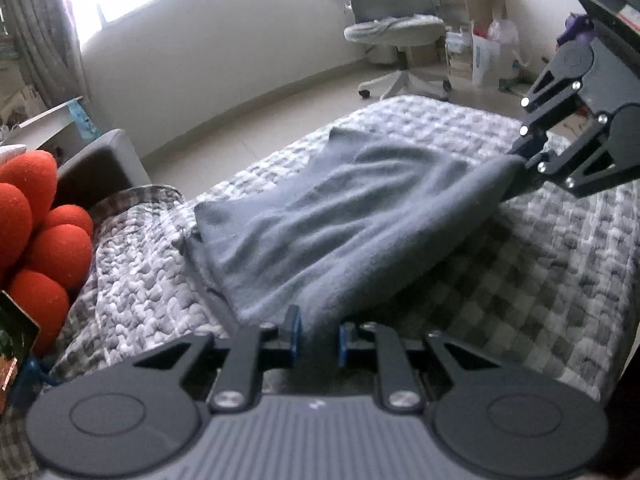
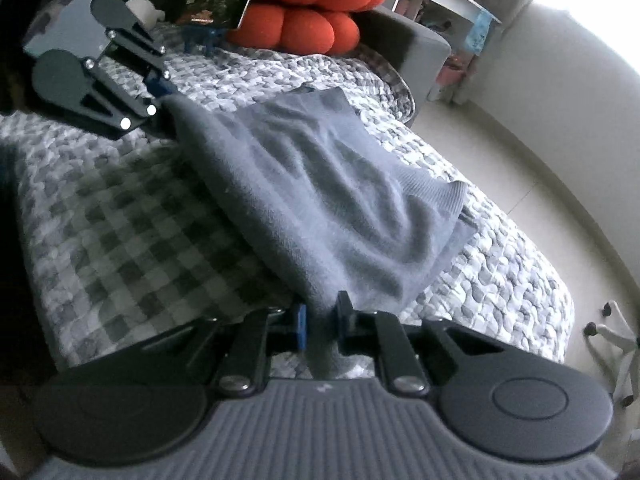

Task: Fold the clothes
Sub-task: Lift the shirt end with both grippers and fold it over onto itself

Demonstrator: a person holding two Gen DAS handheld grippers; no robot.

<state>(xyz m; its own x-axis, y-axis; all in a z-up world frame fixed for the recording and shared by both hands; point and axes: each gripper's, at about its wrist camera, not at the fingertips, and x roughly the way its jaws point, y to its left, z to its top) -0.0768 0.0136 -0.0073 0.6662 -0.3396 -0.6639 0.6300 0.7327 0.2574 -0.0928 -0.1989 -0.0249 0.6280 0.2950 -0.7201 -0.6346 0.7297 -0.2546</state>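
1. Two grippers held one grey knit garment [image 1: 340,216] by the same near edge, the left gripper [image 1: 318,334] at one corner and the right gripper [image 2: 320,326] at the other; each gripper's fingers were clamped on a bunch of the cloth.
2. The held edge ran as a taut line between the two grips and was raised off the bed [image 1: 520,272]; in the left wrist view it led up and to the right, ending at the right gripper's fingers [image 1: 524,156].
3. From that edge the garment sloped down and away from both hands. Its far part lay on the checked quilt, with the far corners [image 2: 460,192] resting flat near the bed's outer side, toward the floor and the office chair [image 1: 392,28].
4. The garment's length therefore pointed forward from the fingers, across the line that joined the two grips.
5. Neither hand looked nearer to the far edge; the two sat about level along the hem.
6. Judged from this, the coming move likely called for both hands to carry the held edge forward together over the resting part, kept parallel so that the fold would land square.
7. The red cushion [image 1: 36,216] sat off at the head end, well apart from the cloth.
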